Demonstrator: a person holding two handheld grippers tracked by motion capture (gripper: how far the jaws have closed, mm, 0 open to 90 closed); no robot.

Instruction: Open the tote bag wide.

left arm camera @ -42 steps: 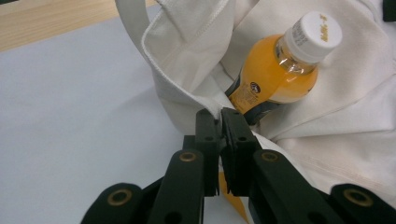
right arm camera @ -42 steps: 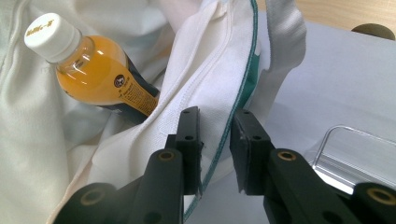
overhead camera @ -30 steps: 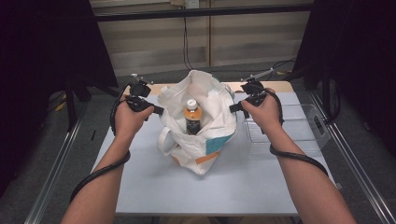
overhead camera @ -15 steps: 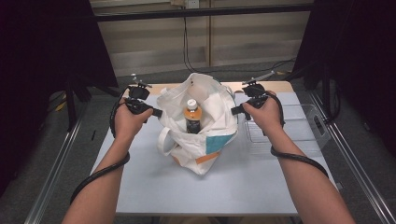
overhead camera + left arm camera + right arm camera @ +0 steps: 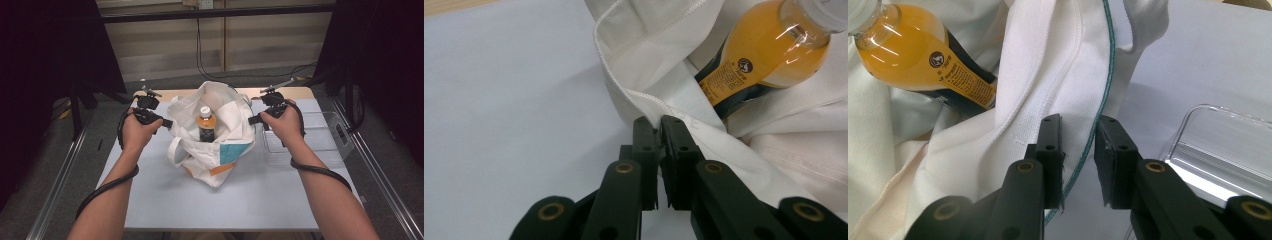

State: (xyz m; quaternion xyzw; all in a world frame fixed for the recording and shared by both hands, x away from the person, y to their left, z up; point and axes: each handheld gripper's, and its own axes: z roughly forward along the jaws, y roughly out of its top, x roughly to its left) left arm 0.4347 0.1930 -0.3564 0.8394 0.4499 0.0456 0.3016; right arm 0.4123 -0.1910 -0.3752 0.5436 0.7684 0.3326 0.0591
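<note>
Pinching bag hem w/ left tongs; right tongs parted astride rim; bottle label text unreadable.

A pale grey bench carries a white cloth bag at its centre. A clear plastic tray lies just beside the bag, toward the right edge.

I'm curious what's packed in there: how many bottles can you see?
1. A bottle of orange drink stands upright inside the white bag at the middle of the table. The cloth may hide others.
</note>
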